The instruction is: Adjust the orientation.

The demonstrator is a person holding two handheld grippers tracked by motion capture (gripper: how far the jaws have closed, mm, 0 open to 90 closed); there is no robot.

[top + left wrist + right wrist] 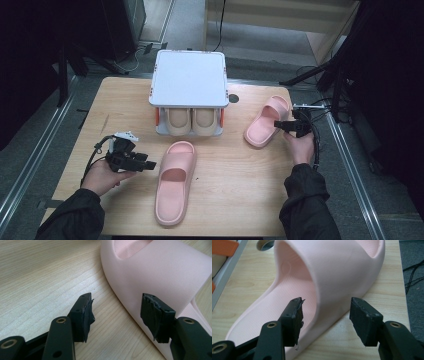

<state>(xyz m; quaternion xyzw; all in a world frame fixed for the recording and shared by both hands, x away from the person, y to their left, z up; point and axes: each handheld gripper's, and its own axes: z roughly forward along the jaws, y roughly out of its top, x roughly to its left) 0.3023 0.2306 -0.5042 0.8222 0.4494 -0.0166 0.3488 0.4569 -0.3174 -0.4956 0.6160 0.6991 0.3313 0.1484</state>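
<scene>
Two pink slippers lie on the wooden table (240, 195). One slipper (175, 182) lies lengthwise at the front centre, and my left gripper (148, 164) stands open just to its left. In the left gripper view that slipper's strap (155, 272) rises ahead, its side wall against the right jaw, and the left gripper (116, 312) holds nothing. The other slipper (267, 121) lies slanted at the right. My right gripper (280, 125) is open at its outer side. In the right gripper view the jaws of the right gripper (325, 315) straddle the strap's side wall (337, 270) without closing.
A white two-level rack (189, 80) stands at the back centre with a beige pair of slippers (192, 120) on its lower shelf. Its corner (222, 257) shows in the right gripper view. A round hole (233, 98) is in the tabletop. The table's right edge is near the right hand.
</scene>
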